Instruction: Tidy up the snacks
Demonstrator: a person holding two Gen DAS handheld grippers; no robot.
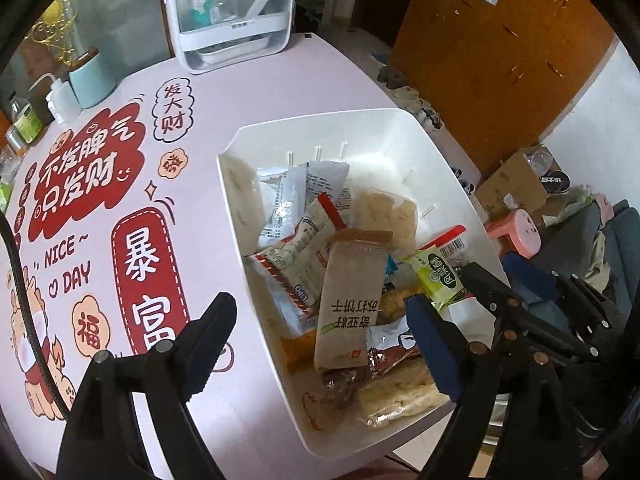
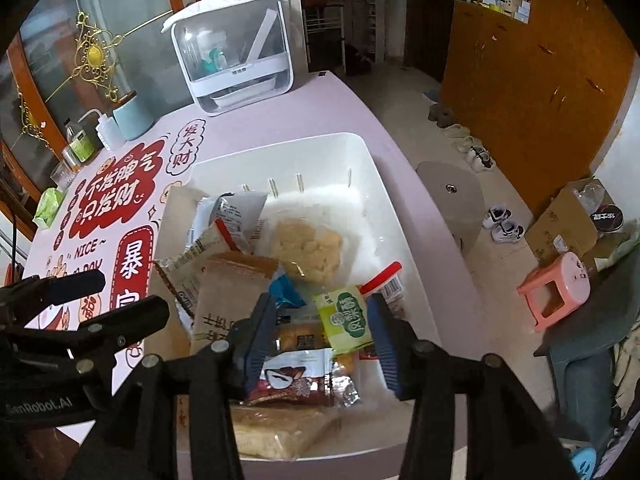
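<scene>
A white bin [image 1: 320, 120] [image 2: 280, 140] on the pink printed table holds several snack packets. Among them are a beige cracker packet [image 1: 348, 292] [image 2: 228, 292], a green packet [image 1: 438, 276] [image 2: 346, 316], a clear bag of pale puffs [image 1: 384, 216] [image 2: 306, 250] and a red-brown packet [image 2: 296, 384]. My left gripper [image 1: 320, 340] is open wide and straddles the bin's left wall, gripping nothing. My right gripper [image 2: 322, 340] hangs over the bin's near right part, open. The green packet lies loose between its blue pads [image 2: 260, 340].
A white lidded container [image 1: 232, 12] [image 2: 236, 60] stands at the table's far end. A teal cup [image 1: 92, 78] and a squeeze bottle [image 1: 60, 100] sit at the far left. Right of the bin the table ends. On the floor are a pink stool [image 2: 560, 292] and cardboard boxes [image 2: 568, 220].
</scene>
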